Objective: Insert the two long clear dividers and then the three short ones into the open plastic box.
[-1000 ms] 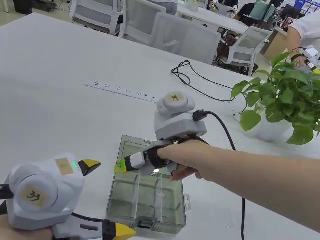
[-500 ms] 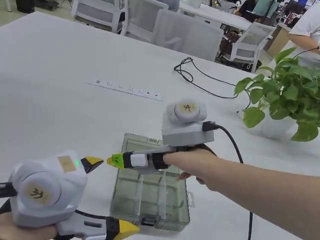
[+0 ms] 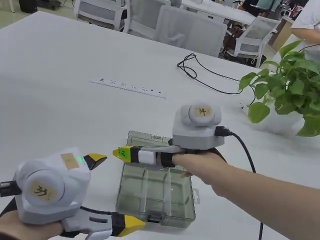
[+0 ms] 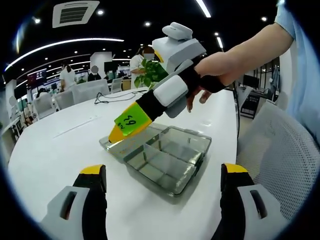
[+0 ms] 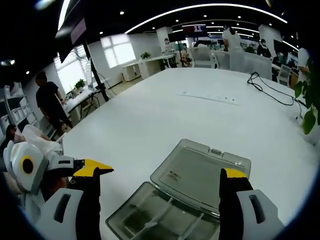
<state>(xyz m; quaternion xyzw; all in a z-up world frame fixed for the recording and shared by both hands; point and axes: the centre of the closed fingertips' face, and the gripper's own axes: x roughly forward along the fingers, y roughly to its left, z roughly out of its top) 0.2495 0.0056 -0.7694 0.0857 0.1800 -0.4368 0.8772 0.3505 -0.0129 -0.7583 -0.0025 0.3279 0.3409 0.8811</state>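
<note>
Hovering above the open plastic box (image 3: 170,216), which is lying on the table (image 3: 60,100) with clear dividers (image 3: 144,187) seemingly seated inside, the right tool (image 5: 162,172) is holding its jaws apart and empty, and the left tool (image 4: 162,172) nearby is doing likewise, probably for checking the fit.

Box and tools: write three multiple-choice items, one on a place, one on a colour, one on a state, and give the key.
1. The right tool is: A above the box; B inside the box; C under the box.
2. The left tool's jaw tips are: A red; B yellow; C blue.
3. The lid is: A shut; B swung open; C snapped in half.

Key: 1 A, the left gripper view shows it hovering clear above the box. 2 B, both tips in its own view are yellow. 3 B, it lies back flat behind the box.
</note>
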